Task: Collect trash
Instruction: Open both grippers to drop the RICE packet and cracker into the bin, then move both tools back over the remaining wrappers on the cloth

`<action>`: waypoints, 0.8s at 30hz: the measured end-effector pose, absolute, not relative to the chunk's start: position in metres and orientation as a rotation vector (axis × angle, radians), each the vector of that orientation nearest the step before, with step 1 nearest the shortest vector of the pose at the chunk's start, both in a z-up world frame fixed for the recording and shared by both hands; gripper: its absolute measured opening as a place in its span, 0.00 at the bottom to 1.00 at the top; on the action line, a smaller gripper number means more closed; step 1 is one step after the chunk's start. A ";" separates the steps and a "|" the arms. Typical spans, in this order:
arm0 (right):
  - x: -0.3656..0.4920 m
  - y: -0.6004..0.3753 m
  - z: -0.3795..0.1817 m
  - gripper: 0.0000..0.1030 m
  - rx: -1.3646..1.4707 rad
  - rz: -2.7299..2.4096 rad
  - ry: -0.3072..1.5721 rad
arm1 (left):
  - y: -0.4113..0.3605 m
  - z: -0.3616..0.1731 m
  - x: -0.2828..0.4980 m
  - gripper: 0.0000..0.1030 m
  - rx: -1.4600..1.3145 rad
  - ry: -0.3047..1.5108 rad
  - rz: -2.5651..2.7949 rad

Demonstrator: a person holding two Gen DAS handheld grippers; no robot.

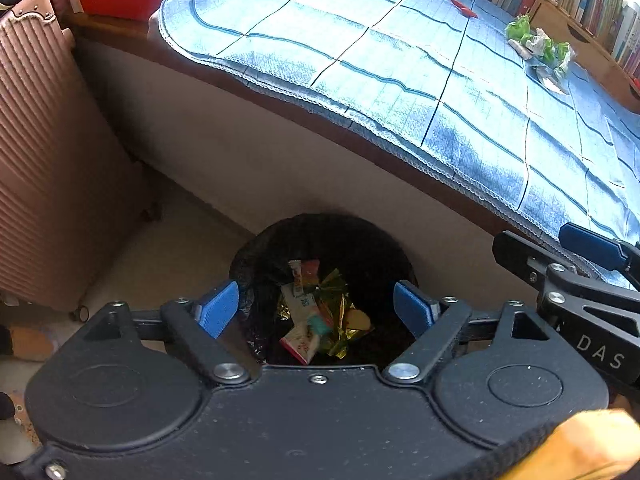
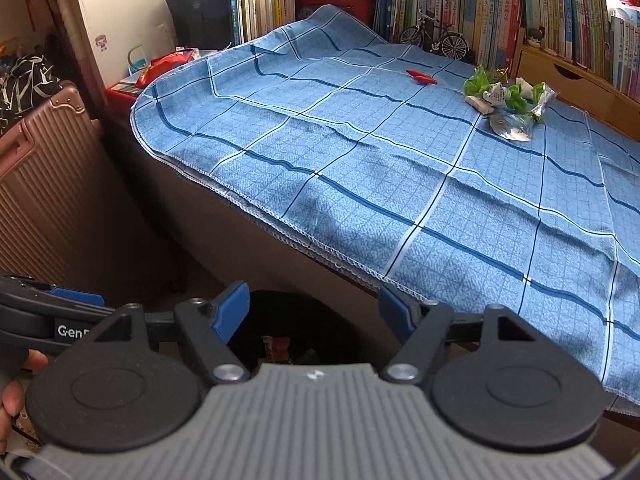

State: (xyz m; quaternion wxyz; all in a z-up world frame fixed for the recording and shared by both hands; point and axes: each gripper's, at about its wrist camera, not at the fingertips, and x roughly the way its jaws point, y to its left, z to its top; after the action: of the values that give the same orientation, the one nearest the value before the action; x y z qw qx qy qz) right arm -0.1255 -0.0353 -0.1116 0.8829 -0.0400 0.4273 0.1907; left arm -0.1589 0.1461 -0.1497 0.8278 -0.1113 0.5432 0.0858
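Over the bin (image 1: pixel 324 280), the left gripper (image 1: pixel 316 306) hangs with its fingers (image 1: pixel 218 308) spread apart and nothing between them. Wrappers (image 1: pixel 320 316) already lie in the black liner straight below. More trash (image 1: pixel 538 46) sits far up the blue cloth (image 1: pixel 400 80), near the books and well apart from these fingers. A red scrap (image 1: pixel 464 9) lies beyond it.

From the right wrist, the right gripper (image 2: pixel 314 312) is likewise released and empty, just above the bin's (image 2: pixel 280 304) rim. The green-and-white wrappers (image 2: pixel 510 102) lie well ahead to the upper right, the red scrap (image 2: pixel 420 77) to their left, none near the fingers (image 2: pixel 394 312).

The step now looks like going back for the pile. It would go best with jaws kept wide, coming down over one crumpled wrapper and pinching it without catching the cloth (image 2: pixel 360 160).
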 end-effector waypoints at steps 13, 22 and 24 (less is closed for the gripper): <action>-0.127 -0.041 -0.104 0.79 -0.066 0.384 0.875 | 0.144 -0.143 -0.160 0.83 -0.228 1.142 0.176; -0.124 -0.061 -0.079 0.79 -0.026 0.336 0.826 | 0.136 -0.111 -0.153 0.85 -0.229 1.069 0.166; -0.121 -0.066 -0.072 0.79 -0.023 0.323 0.811 | 0.134 -0.101 -0.149 0.86 -0.233 1.048 0.163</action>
State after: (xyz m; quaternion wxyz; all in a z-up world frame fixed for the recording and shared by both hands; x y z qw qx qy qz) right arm -0.1207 -0.0664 -0.0718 0.9063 -0.0110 0.3926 0.1563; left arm -0.1492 0.1339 -0.1012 0.8562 -0.1108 0.4987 0.0775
